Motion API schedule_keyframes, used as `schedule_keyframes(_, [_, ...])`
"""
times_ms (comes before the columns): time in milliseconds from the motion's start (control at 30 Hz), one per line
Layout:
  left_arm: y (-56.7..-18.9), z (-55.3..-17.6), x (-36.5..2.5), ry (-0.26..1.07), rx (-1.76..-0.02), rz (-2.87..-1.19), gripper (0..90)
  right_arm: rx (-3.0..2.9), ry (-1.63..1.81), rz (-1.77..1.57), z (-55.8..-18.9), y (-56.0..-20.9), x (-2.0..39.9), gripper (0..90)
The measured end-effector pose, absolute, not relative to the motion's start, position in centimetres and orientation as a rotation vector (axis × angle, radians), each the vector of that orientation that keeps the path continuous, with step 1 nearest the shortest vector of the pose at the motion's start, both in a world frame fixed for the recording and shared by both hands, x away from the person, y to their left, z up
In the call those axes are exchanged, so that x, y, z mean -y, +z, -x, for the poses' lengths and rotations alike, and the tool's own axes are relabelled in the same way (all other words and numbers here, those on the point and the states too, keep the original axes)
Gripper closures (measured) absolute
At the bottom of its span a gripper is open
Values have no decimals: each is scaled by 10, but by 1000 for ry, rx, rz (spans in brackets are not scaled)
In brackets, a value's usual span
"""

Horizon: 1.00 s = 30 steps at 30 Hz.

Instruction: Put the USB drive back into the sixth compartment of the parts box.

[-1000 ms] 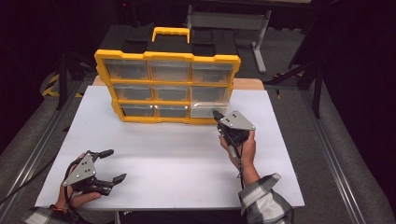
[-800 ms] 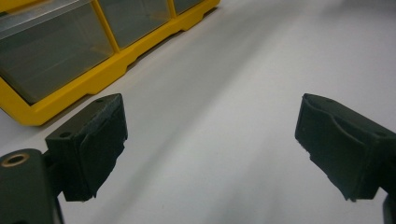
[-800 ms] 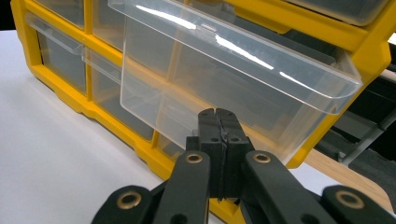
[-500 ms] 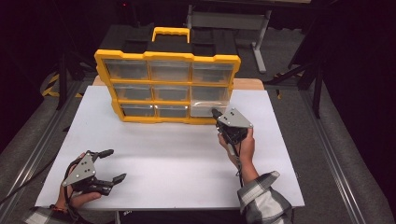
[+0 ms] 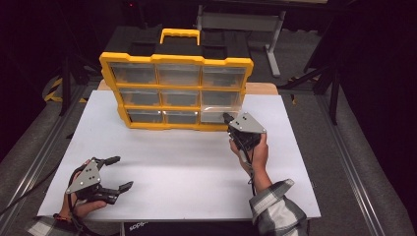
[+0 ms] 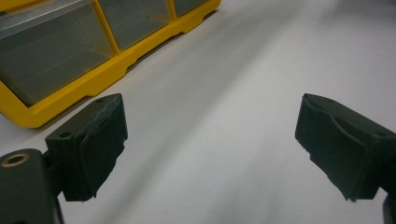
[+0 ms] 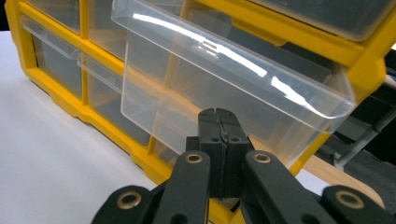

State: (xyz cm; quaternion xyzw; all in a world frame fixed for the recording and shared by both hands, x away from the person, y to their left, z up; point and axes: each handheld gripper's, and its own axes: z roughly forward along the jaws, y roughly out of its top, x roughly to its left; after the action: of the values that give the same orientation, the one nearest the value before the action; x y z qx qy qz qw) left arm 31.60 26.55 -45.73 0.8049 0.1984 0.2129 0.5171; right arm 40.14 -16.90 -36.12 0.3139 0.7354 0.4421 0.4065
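At the lower left of the high view, the left gripper (image 5: 115, 173) rests on the white bench (image 5: 187, 167) with its jaws spread wide and nothing between them; its own view shows bare bench surface between the two black pads. Above centre stands the yellow plastic organiser cabinet (image 5: 176, 60) with nine clear drawers and a carry handle on top. At its lower right corner, the clear plastic drawer (image 7: 224, 88) of the bottom row juts partly out of its slot. The right gripper (image 7: 217, 114), right of centre in the high view, has its jaws pressed fully together, tips against the drawer's front, and grips nothing.

The step in hand appears to be working this drawer, most likely pushing it home with the closed tips. The next move calls for a straight, level push along the slot, so the drawer does not skew or the cabinet slide back.
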Motion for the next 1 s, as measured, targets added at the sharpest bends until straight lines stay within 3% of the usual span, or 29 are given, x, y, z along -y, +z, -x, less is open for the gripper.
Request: schedule_keyframes(1000, [-458,-313,-269,523,-493,-1929,102,-1836,1110,-780,-404,-350,170,900])
